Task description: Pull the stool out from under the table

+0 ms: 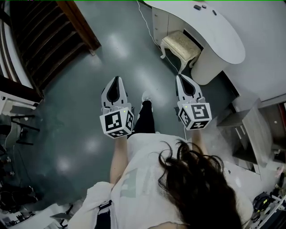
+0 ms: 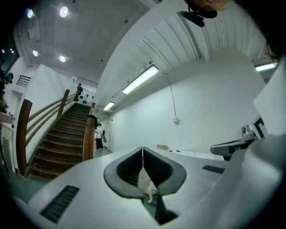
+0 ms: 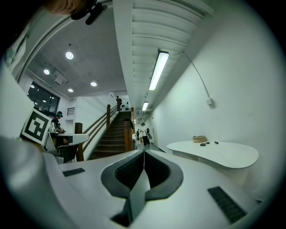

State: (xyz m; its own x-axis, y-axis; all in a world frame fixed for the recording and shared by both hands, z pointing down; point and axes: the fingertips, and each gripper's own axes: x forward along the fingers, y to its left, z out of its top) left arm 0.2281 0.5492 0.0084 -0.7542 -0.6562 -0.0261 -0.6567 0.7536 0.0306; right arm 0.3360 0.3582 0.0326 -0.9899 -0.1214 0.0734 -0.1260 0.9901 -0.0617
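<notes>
The stool (image 1: 181, 45) has a cream cushion and white curved legs. It stands tucked under the edge of the white curved table (image 1: 223, 38) at the top right of the head view. My left gripper (image 1: 117, 79) is shut and empty, held over the floor to the left of the stool and well short of it. My right gripper (image 1: 180, 77) is also shut and empty, its tip a little short of the stool's near side. In the left gripper view the jaws (image 2: 142, 148) meet in a line. The right gripper view shows its jaws (image 3: 144, 152) closed too, with the table top (image 3: 219, 154) ahead on the right.
A wooden staircase (image 1: 49, 40) runs along the left, with people on and near it (image 2: 98, 136). A white cable (image 1: 149, 31) trails across the grey floor to the table. Grey steps (image 1: 243, 129) stand at the right. Small dark items (image 1: 199, 6) lie on the table.
</notes>
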